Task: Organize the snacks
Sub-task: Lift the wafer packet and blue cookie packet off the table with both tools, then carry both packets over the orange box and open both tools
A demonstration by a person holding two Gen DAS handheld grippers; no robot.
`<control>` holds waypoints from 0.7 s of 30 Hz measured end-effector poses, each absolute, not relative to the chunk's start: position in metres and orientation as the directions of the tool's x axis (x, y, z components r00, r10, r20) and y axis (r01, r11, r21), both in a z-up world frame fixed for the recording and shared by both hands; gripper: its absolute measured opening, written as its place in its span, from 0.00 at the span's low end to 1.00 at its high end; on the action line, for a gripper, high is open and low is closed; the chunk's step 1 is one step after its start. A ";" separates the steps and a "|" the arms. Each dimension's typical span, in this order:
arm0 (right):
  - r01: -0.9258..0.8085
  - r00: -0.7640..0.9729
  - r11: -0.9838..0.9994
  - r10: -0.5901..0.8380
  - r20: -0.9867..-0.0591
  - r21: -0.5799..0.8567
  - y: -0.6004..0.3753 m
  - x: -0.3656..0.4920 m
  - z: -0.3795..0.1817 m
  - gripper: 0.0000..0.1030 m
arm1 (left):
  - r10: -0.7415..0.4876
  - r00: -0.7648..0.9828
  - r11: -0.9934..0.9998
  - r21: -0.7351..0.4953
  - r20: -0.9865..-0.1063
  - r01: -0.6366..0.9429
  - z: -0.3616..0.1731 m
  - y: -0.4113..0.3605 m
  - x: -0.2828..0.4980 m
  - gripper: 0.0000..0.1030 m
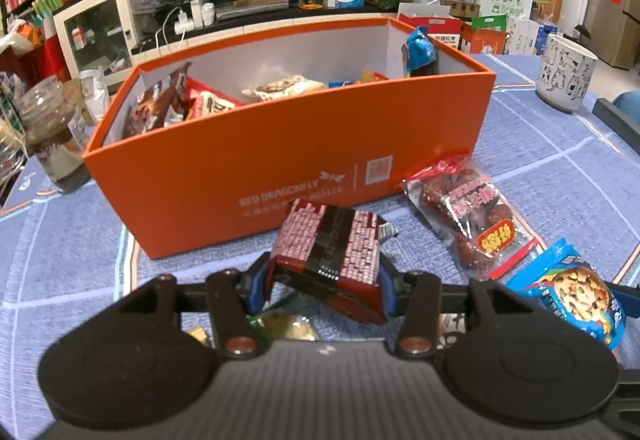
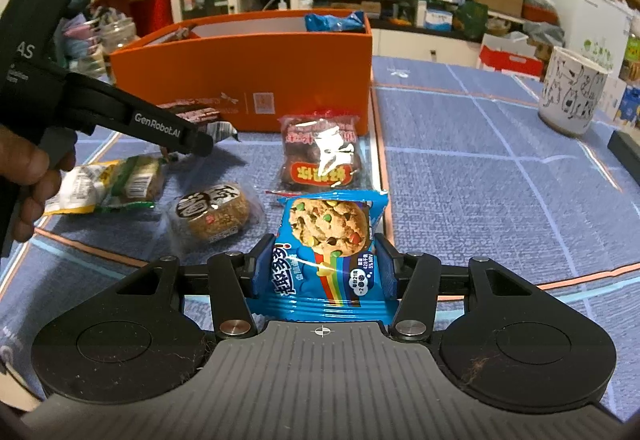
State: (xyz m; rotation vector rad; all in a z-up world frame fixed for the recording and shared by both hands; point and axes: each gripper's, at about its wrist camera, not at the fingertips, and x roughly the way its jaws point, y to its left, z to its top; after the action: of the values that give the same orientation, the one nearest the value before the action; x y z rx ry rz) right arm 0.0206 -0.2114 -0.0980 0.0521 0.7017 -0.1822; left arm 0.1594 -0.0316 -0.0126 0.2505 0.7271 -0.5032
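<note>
My left gripper [image 1: 325, 282] is shut on a red box-shaped snack pack [image 1: 328, 252] with pink lettering, lifted a little in front of the orange box [image 1: 248, 160]. The box holds several snack packets. My right gripper [image 2: 320, 266] is shut on a blue cookie packet [image 2: 330, 240], which also shows at the right of the left wrist view as the cookie packet [image 1: 576, 296]. A clear bag of red dates [image 1: 472, 216] lies on the blue cloth beside the orange box [image 2: 248, 72]; the dates bag [image 2: 322, 156] lies just beyond the cookie packet.
A round cake packet [image 2: 214, 216] and a green-yellow packet [image 2: 116, 184] lie left of the cookie packet. A white cat-patterned mug [image 2: 572, 92] stands at the right. A glass jar [image 1: 52, 136] stands left of the box. A hand [image 2: 28, 184] holds the left gripper's handle.
</note>
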 end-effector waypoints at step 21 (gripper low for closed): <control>0.075 0.891 0.997 -0.058 -0.449 0.019 -0.233 0.078 0.027 0.37 | -0.408 0.752 0.904 -0.114 -0.517 0.413 0.099 0.025 0.175 0.48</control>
State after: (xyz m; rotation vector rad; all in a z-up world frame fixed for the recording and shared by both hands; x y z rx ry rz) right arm 0.0784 -0.2325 0.0267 0.0363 0.4651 -0.0691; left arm 0.1753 0.0248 0.0985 0.0078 0.5627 -0.4483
